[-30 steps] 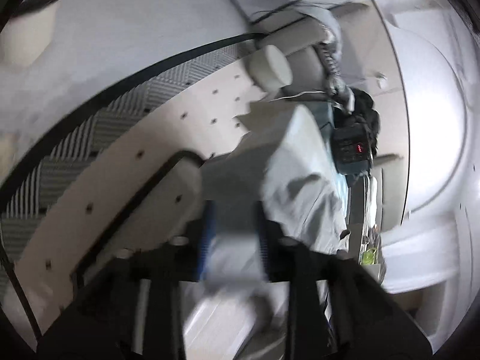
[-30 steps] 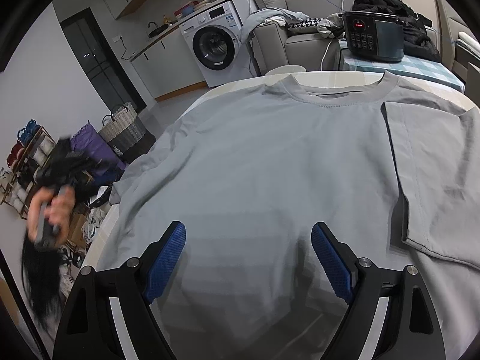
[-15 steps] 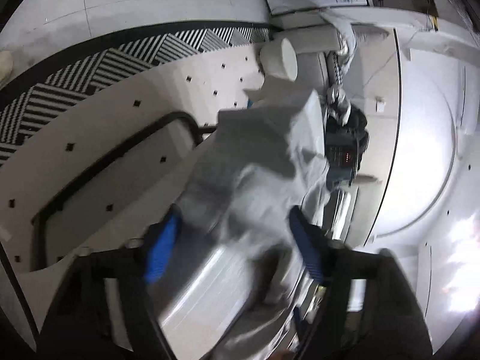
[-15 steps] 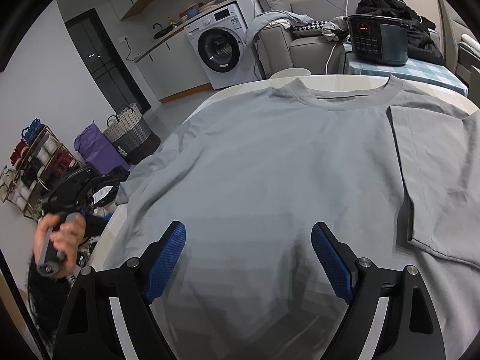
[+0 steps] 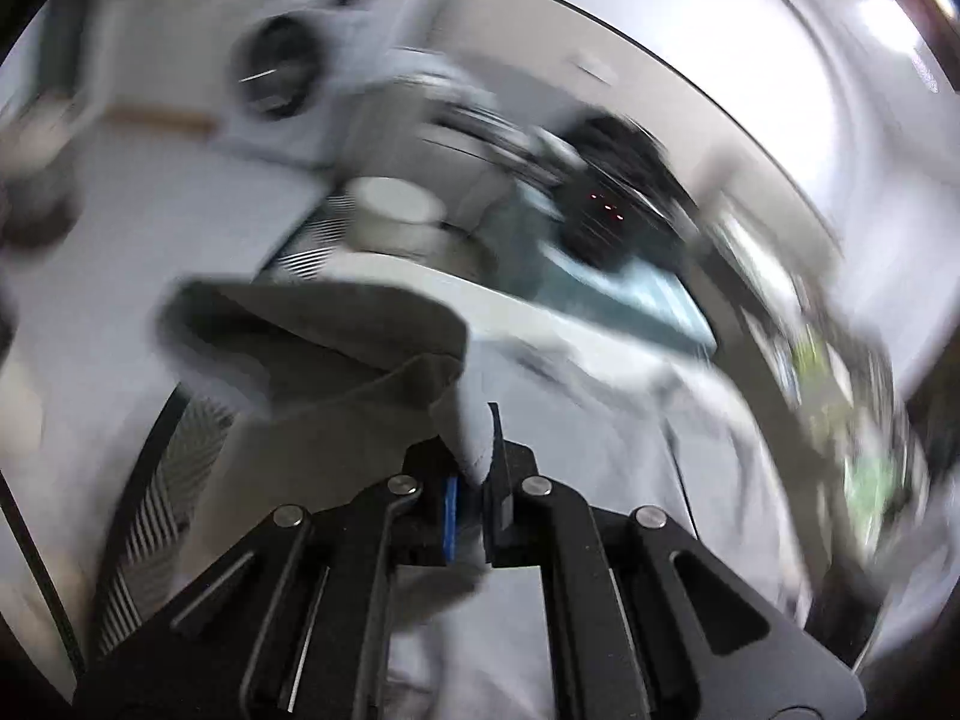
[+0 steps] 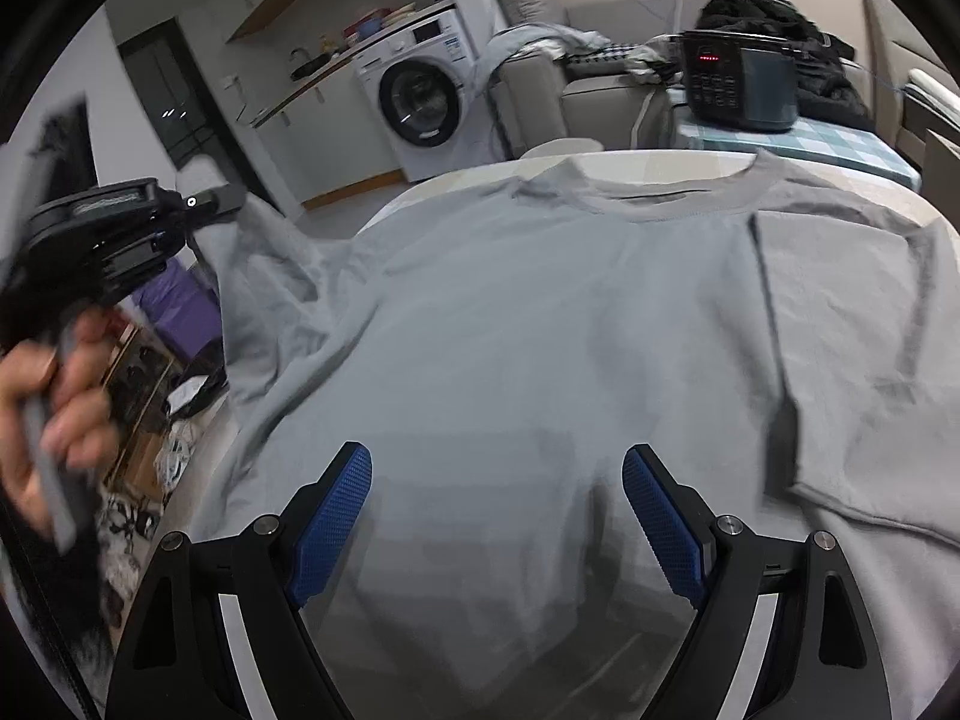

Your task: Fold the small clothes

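A grey T-shirt (image 6: 540,330) lies flat on a round white table (image 6: 456,177), neck away from me. Its right side is folded inward (image 6: 858,360). My right gripper (image 6: 498,516) is open and empty, just above the shirt's lower middle. My left gripper (image 5: 474,480) is shut on the shirt's left sleeve (image 5: 336,348) and lifts it off the table edge. In the right wrist view the left gripper (image 6: 102,240) is at the far left, with the raised sleeve (image 6: 264,282) hanging from it. The left wrist view is blurred.
A washing machine (image 6: 420,108) stands behind the table at the left. A black cooker (image 6: 738,78) sits on a checked cloth at the back right, in front of a sofa with dark clothes. Baskets and clutter lie on the floor at the left.
My left gripper has closed on the left sleeve and swung it up and toward the table. The shirt's left side has wrinkled. The right gripper has stayed still and open.
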`<state>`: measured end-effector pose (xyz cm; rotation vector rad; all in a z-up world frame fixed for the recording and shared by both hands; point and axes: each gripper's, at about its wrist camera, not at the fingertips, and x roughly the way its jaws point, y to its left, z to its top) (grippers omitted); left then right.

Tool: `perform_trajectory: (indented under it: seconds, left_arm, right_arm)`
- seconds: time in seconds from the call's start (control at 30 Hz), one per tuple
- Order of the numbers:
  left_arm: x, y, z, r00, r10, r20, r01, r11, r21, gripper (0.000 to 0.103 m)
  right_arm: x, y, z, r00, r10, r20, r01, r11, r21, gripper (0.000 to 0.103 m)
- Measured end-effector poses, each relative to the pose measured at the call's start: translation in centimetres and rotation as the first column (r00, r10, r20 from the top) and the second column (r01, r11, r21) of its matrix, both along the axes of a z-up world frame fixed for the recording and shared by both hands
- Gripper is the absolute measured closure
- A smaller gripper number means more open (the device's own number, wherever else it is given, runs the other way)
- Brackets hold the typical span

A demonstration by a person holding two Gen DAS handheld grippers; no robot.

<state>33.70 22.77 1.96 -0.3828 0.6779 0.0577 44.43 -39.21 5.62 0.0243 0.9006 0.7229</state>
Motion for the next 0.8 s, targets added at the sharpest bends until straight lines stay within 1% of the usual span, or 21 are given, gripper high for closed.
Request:
perform_trajectory:
  seconds: [0.03, 0.07, 0.1, 0.13, 0.17, 0.2, 0.23, 0.3, 0.37, 0.4, 0.43, 0.47, 0.53, 0.57, 0.6, 0.67, 0.7, 0.73, 0.77, 0.8]
  left_arm:
    - [0.7, -2.9, -0.5, 0.995, -0.090, -0.035, 0.091, 0.996, 0.026, 0.100]
    - [1.0, -4.8, -1.0, 0.984, -0.164, -0.066, 0.166, 0.986, 0.025, 0.099]
    - [1.2, -6.5, -2.1, 0.971, -0.221, -0.095, 0.222, 0.975, 0.001, 0.098]
    - [1.3, -7.6, -3.4, 0.956, -0.265, -0.128, 0.261, 0.964, -0.045, 0.094]
    - [1.2, -8.0, -4.5, 0.946, -0.286, -0.155, 0.274, 0.957, -0.091, 0.085]
    - [0.8, -8.0, -5.5, 0.944, -0.274, -0.181, 0.255, 0.959, -0.123, 0.079]
    - [0.1, -7.6, -6.2, 0.951, -0.248, -0.187, 0.223, 0.964, -0.141, 0.072]
    - [-1.9, -6.4, -6.5, 0.966, -0.202, -0.159, 0.178, 0.972, -0.154, 0.063]
    - [-4.0, -4.6, -6.6, 0.979, -0.152, -0.133, 0.126, 0.974, -0.186, 0.049]
    - [-4.8, -3.6, -6.6, 0.985, -0.126, -0.118, 0.100, 0.974, -0.204, 0.048]
    - [-5.5, -2.2, -6.6, 0.991, -0.083, -0.104, 0.061, 0.978, -0.199, 0.047]
    - [-6.0, -1.2, -6.9, 0.994, -0.039, -0.107, 0.020, 0.985, -0.171, 0.047]
    - [-6.2, 0.7, -8.1, 0.986, 0.065, -0.155, -0.080, 0.992, -0.096, 0.047]
    - [-6.1, 1.0, -8.6, 0.983, 0.074, -0.167, -0.092, 0.991, -0.101, 0.047]
    - [-6.0, 1.6, -9.5, 0.981, 0.070, -0.180, -0.092, 0.988, -0.121, 0.047]
    - [-5.8, 1.8, -10.6, 0.982, 0.033, -0.188, -0.065, 0.984, -0.165, 0.053]
    - [-6.1, 1.5, -10.5, 0.986, 0.024, -0.167, -0.050, 0.986, -0.156, 0.054]
    - [-6.2, 1.5, -10.6, 0.987, -0.006, -0.160, -0.020, 0.987, -0.157, 0.058]
    - [-6.1, 1.3, -10.8, 0.987, -0.033, -0.160, 0.006, 0.985, -0.170, 0.068]
    - [-6.1, 1.2, -11.0, 0.986, -0.055, -0.158, 0.024, 0.982, -0.188, 0.072]
  right_arm:
    - [0.1, -0.3, 0.0, 1.000, -0.013, 0.001, 0.013, 1.000, 0.002, 0.015]
    - [0.4, -0.6, 0.0, 1.000, -0.029, 0.003, 0.029, 1.000, 0.003, 0.015]
    - [0.7, -1.0, 0.0, 0.999, -0.047, 0.005, 0.047, 0.999, 0.002, 0.015]
    - [1.0, -1.4, 0.1, 0.998, -0.061, 0.001, 0.061, 0.998, 0.002, 0.015]
    - [1.3, -1.8, 0.0, 0.997, -0.074, -0.008, 0.074, 0.997, 0.010, 0.015]
    - [1.5, -2.1, 0.0, 0.996, -0.083, -0.014, 0.083, 0.996, 0.016, 0.015]
    - [1.5, -2.3, 0.0, 0.996, -0.089, -0.017, 0.089, 0.996, 0.019, 0.015]
    - [1.7, -2.5, 0.0, 0.995, -0.097, -0.024, 0.098, 0.995, 0.028, 0.015]
    - [1.7, -2.4, -0.1, 0.996, -0.087, -0.034, 0.088, 0.995, 0.038, 0.015]
    - [1.7, -2.2, -0.2, 0.996, -0.081, -0.038, 0.083, 0.996, 0.038, 0.015]
    - [1.6, -2.1, -0.2, 0.996, -0.074, -0.041, 0.076, 0.996, 0.038, 0.015]
    - [1.5, -1.8, -0.2, 0.997, -0.064, -0.047, 0.066, 0.997, 0.040, 0.015]
    - [1.5, -1.4, 0.3, 0.997, -0.049, -0.059, 0.051, 0.997, 0.050, 0.015]
    - [1.4, -1.1, 0.7, 0.998, -0.046, -0.050, 0.048, 0.998, 0.046, 0.015]
    - [1.2, -0.8, 1.2, 0.999, -0.037, -0.030, 0.038, 0.999, 0.039, 0.015]
    - [0.9, 0.5, 2.1, 1.000, -0.003, 0.006, 0.003, 1.000, 0.011, 0.015]
    - [0.9, 1.4, 2.3, 1.000, 0.012, 0.019, -0.012, 1.000, -0.007, 0.015]
    - [1.0, 2.3, 2.5, 0.999, 0.026, 0.026, -0.026, 0.999, -0.019, 0.015]
    - [1.1, 3.2, 2.5, 0.999, 0.039, 0.031, -0.038, 0.999, -0.027, 0.015]
    - [1.5, 4.3, 2.4, 0.998, 0.057, 0.035, -0.056, 0.998, -0.037, 0.015]
